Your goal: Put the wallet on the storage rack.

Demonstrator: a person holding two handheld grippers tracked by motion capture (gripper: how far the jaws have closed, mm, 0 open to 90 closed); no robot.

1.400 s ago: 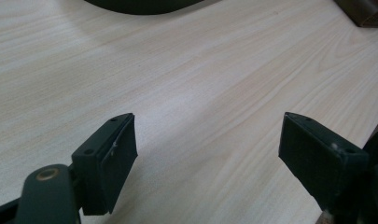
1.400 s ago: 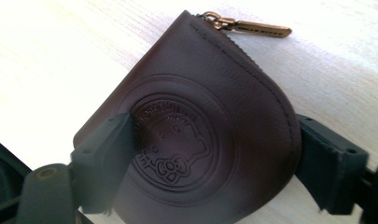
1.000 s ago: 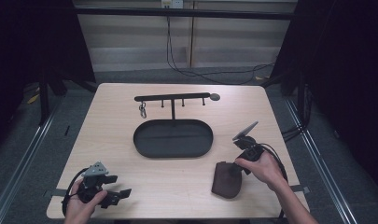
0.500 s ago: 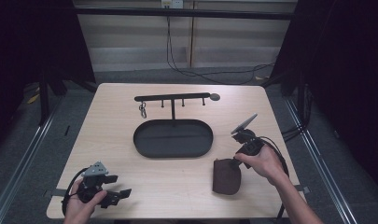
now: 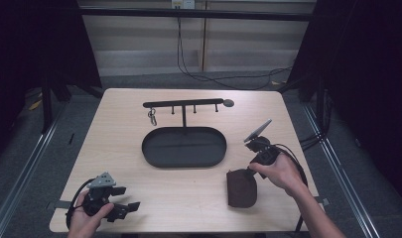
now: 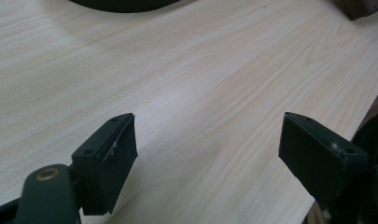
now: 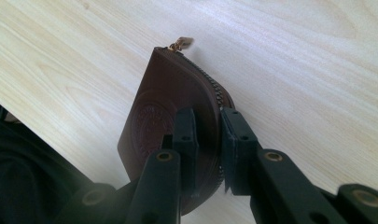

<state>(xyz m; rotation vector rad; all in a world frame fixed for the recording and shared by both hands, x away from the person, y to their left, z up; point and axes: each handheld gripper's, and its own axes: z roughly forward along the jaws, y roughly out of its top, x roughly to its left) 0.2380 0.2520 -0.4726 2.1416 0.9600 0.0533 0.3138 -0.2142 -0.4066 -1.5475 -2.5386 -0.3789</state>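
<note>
Pale wood table (image 5: 139,203): right gripper (image 7: 207,135), jaws just closing, clamps brown zip pouch (image 7: 172,107) edge between pads, lift slowly; left gripper (image 6: 205,154) gapes apart, idle, holding nothing.

The left gripper (image 6: 207,154) hovers low over the pale wood counter (image 6: 200,84), its two black fingers (image 6: 109,161) spread wide with nothing between them. A dark tray's rim (image 6: 123,4) sits at the top edge, and a brown pouch's corner (image 6: 364,7) at top right.
</note>
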